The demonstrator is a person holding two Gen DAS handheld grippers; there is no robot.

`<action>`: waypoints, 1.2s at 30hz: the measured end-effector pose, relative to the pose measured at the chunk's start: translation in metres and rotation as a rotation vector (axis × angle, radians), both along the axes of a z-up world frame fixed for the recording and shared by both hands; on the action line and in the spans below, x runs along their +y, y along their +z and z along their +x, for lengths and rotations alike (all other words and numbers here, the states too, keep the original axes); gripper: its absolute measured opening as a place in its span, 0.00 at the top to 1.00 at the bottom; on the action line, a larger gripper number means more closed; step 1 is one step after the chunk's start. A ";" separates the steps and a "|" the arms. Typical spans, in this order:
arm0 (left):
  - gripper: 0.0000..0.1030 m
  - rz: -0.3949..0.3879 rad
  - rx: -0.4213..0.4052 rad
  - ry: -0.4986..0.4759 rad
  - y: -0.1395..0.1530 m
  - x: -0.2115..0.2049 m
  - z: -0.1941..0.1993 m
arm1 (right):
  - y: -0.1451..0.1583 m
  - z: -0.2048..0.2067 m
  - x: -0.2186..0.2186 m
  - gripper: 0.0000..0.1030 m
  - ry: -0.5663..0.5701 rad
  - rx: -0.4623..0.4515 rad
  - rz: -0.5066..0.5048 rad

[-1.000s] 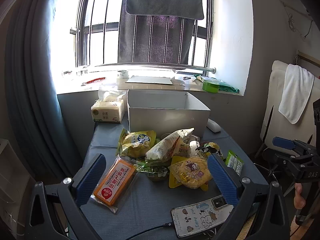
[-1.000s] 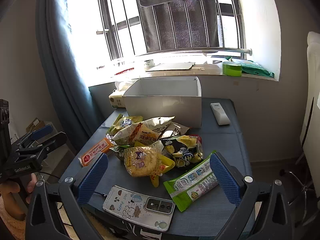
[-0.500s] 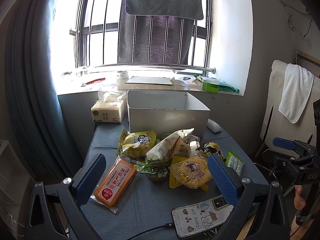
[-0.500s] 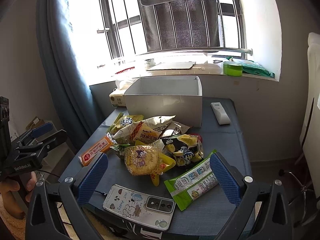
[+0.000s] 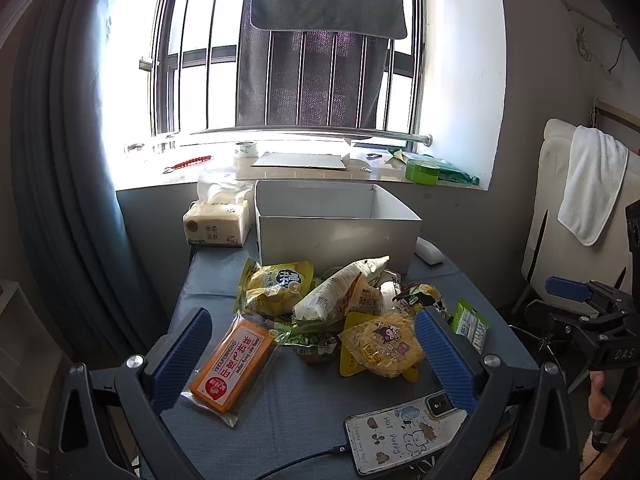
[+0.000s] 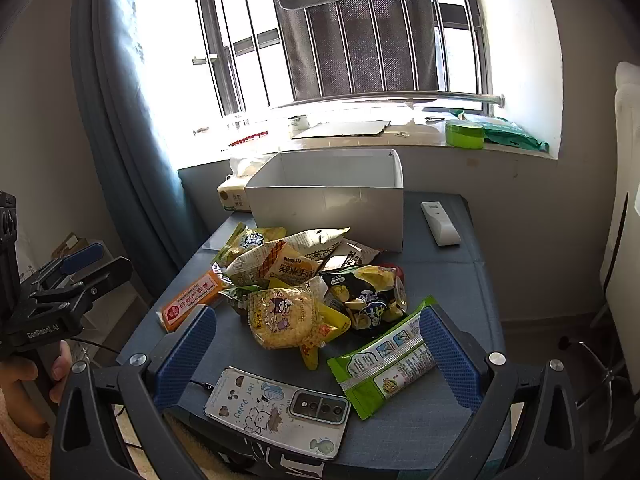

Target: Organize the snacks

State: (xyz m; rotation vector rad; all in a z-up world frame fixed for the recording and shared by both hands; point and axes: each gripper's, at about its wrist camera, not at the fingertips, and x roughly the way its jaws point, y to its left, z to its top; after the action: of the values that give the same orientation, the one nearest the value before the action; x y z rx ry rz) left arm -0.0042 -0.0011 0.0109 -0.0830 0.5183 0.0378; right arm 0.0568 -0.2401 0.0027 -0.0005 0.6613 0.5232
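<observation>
Left gripper (image 5: 312, 354): we are holding it above the near edge of the worktop (image 5: 304, 404), jaws spread wide and gripping nothing.
Right gripper (image 6: 316, 354): we are hovering it at the near edge too, jaws wide apart, nothing between the blue pads (image 6: 444, 362).
Snack pile (image 6: 304, 280): we are seeing it heaped ahead of both sets of jaws, mid-worktop, packets overlapping one another.
Orange packet (image 5: 232, 364): it is lying flat just inside the left gripper's left jaw, at the pile's left fringe.
Yellow noodle pack (image 5: 380, 346): it is sitting just inside the left gripper's right jaw; in the right wrist view it is lying straight ahead between the jaws.
Green wrapper (image 6: 386, 360): it is lying flat with its far end against the right gripper's right jaw pad.
Black and yellow bag (image 6: 366, 292): it is resting beyond the green wrapper, touching the noodle pack.
White box (image 5: 336, 226): it is standing open-topped beyond the pile, far ahead of both jaws.
Phone (image 6: 276, 412): it is lying back up, nearest to us, under the right gripper's jaws, a cable plugged in.
Tissue pack (image 5: 218, 224): it is sitting left of the box.
Remote (image 6: 440, 222): it is lying right of the box.
</observation>
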 end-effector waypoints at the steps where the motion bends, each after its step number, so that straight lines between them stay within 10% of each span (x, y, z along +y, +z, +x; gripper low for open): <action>1: 0.00 0.002 0.000 0.001 0.000 0.000 0.000 | 0.000 0.000 0.000 0.00 0.002 0.001 0.001; 16: 0.00 0.023 -0.012 0.005 0.003 0.000 -0.002 | -0.011 0.011 -0.006 0.00 0.007 0.086 0.063; 24: 0.00 0.035 -0.012 0.001 -0.002 0.002 -0.004 | -0.062 0.067 -0.025 0.00 -0.151 0.361 0.140; 36: 0.00 0.046 0.049 0.046 -0.030 0.027 -0.005 | -0.149 0.130 -0.003 0.09 -0.356 0.540 -0.127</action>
State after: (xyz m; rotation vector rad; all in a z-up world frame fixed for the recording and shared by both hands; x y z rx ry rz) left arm -0.0091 0.0259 -0.0188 -0.0487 0.5637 0.0969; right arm 0.1870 -0.2435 -0.1463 0.1406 1.1940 0.1294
